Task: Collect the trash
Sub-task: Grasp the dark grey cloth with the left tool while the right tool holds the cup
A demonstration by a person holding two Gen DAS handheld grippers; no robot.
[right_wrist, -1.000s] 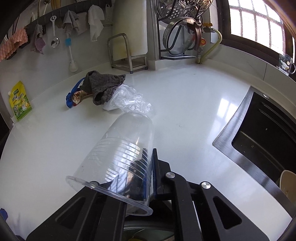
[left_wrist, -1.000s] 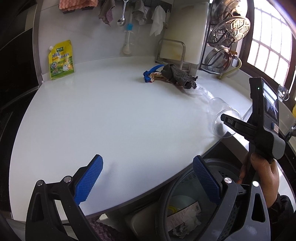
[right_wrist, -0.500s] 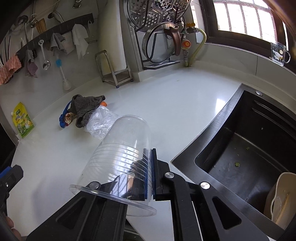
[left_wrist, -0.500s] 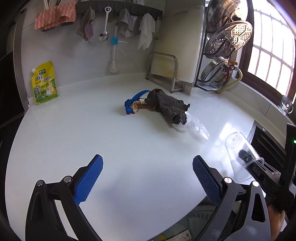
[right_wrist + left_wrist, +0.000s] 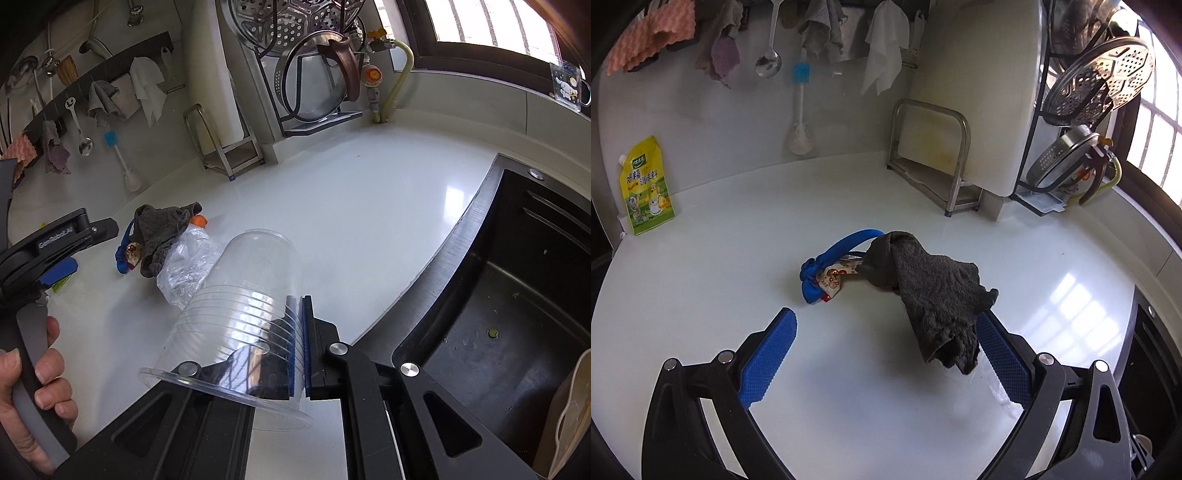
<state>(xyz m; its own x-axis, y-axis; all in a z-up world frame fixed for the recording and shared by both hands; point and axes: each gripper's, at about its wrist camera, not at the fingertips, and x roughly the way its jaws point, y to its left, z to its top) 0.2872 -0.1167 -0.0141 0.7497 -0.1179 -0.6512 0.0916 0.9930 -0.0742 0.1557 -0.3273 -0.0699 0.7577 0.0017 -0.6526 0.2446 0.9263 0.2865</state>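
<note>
a white kitchen counter [image 5: 701, 295] fills both views, with a dark sink [image 5: 517, 295] cut into its right side. near the counter's middle lies a small heap of trash: a grey rag [image 5: 934, 295] draped over a blue strap [image 5: 842, 247] and a printed wrapper [image 5: 833, 282], with crumpled clear plastic [image 5: 188, 266] beside it. the left gripper [image 5: 886, 354] hovers just short of this heap with its blue-padded jaws spread wide and nothing between them; the rag's near end hangs just in front of its right pad. the right gripper [image 5: 295, 350] has its jaws pressed together on the wall of a clear plastic cup [image 5: 243, 306], held tilted above the counter edge, mouth towards the camera. the rag hides most of the wrapper, and an orange bit [image 5: 199, 220] peeking from behind it cannot be identified. a hand [image 5: 33, 391] on the left gripper's handle is cut off by the frame.
</note>
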